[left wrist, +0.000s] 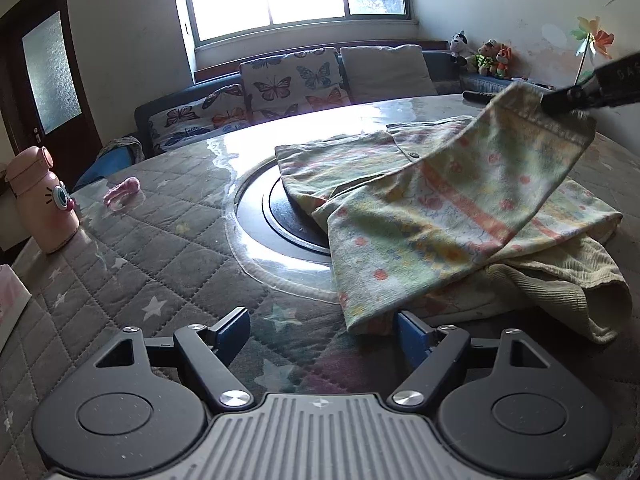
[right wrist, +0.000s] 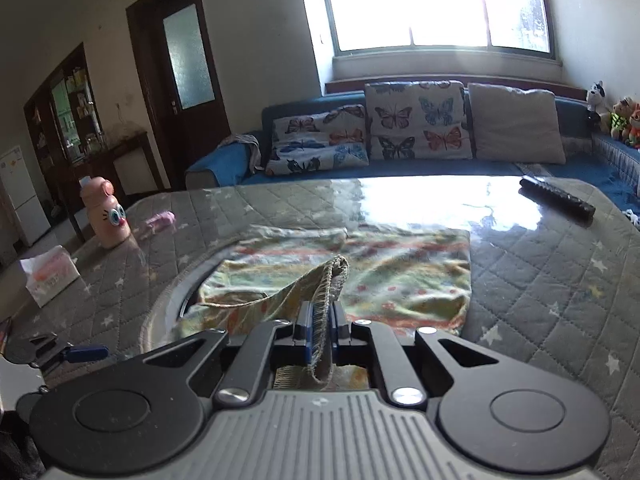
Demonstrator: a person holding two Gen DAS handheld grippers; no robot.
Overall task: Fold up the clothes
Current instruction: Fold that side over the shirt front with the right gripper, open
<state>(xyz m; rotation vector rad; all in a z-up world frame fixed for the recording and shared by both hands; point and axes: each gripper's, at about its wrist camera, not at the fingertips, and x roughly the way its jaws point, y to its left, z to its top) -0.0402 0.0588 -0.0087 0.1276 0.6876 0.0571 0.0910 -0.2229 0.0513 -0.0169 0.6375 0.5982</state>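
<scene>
A patterned child's shirt (left wrist: 420,208) in pale green, yellow and orange lies on the round table, partly over a dark round inset (left wrist: 280,216). A beige corduroy garment (left wrist: 560,280) lies under its right side. My left gripper (left wrist: 322,330) is open and empty, low over the table, its right finger next to the shirt's near corner. My right gripper (right wrist: 320,326) is shut on the sleeve cuff (right wrist: 326,300) and holds it lifted above the shirt (right wrist: 400,276). It shows at the upper right of the left wrist view (left wrist: 560,102).
A pink cartoon bottle (left wrist: 40,200) stands at the table's left edge, a small pink item (left wrist: 122,192) beside it. A tissue box (right wrist: 50,276) sits on the left. A black remote (right wrist: 556,198) lies at the far right. A sofa with butterfly cushions (right wrist: 416,120) is behind.
</scene>
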